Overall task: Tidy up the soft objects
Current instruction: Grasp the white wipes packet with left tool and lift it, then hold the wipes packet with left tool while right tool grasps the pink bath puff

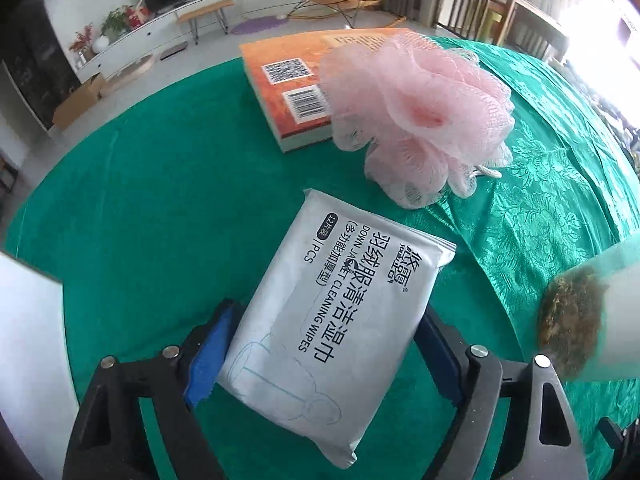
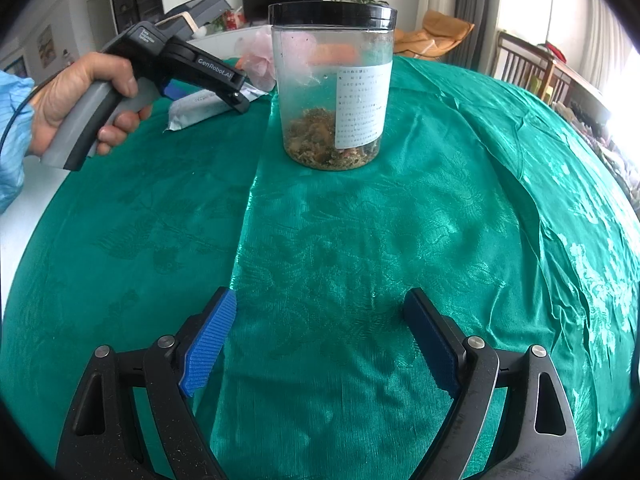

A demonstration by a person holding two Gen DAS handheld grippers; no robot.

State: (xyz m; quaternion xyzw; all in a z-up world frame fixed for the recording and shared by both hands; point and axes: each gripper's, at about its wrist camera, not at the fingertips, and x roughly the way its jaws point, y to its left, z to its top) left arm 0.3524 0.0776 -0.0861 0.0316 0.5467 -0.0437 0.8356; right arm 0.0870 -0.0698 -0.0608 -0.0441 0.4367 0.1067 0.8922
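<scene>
A grey pack of cleaning wipes (image 1: 320,312) lies tilted between the blue pads of my left gripper (image 1: 328,308), which press on its two long sides. In the right wrist view a person's hand (image 2: 76,100) holds that left gripper (image 2: 238,98), and the wipes pack (image 2: 200,108) pokes out beneath it, low over the cloth. A pink mesh bath pouf (image 1: 416,120) sits just beyond the pack, leaning against an orange book (image 1: 288,92). My right gripper (image 2: 320,294) hovers over bare green cloth, open, nothing between its fingers.
A clear plastic jar (image 2: 332,84) with a black lid and brown dried matter stands on the green tablecloth (image 2: 360,240), right of the pack; the same jar (image 1: 580,320) shows at the left wrist view's right edge. The table's edge curves round at the left.
</scene>
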